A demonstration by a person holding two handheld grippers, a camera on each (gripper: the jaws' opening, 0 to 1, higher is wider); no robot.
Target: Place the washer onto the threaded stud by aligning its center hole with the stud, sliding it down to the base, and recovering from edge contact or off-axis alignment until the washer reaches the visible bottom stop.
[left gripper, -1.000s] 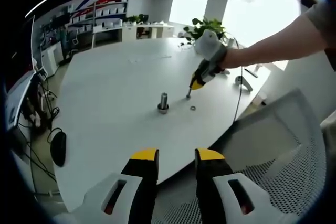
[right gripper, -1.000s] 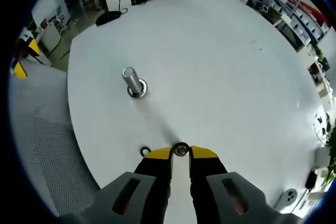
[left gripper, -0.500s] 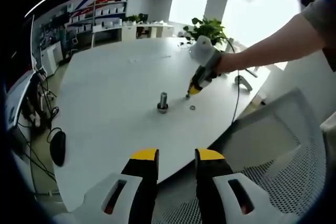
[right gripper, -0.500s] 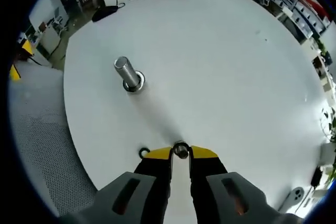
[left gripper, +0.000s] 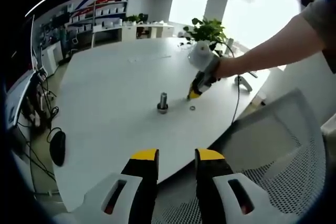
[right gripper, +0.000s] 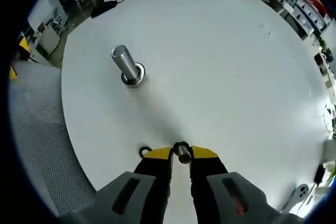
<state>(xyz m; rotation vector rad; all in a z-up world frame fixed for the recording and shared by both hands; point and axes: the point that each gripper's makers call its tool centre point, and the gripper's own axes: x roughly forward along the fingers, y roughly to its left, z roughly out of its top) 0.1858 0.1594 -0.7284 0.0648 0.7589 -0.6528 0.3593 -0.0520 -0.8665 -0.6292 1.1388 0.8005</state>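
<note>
Right gripper view: the right hand-held gripper (right gripper: pixel 181 153) tilts downward, pinching what looks like a small metal washer (right gripper: pixel 182 150); the upright threaded stud (right gripper: pixel 124 64) stands well ahead-left.

White table (right gripper: pixel 220 61) mostly bare; wide open surface between the right tool (right gripper: pixel 180 152) and the threaded stud (right gripper: pixel 125 64), nothing in that path. Stud stands upright on its base near the table edge, free room all round it. Second washer (right gripper: pixel 144 151) lies flat on the table just beside the right tool's tip, on the edge side. Mesh chair (left gripper: pixel 273 166) sits close against the near table edge, under the person's arm (left gripper: pixel 268 51). Cable (left gripper: pixel 240 90) and plant (left gripper: pixel 207 27) at the far edge, mouse (left gripper: pixel 58 148) at another edge, all well apart from the stud.
</note>
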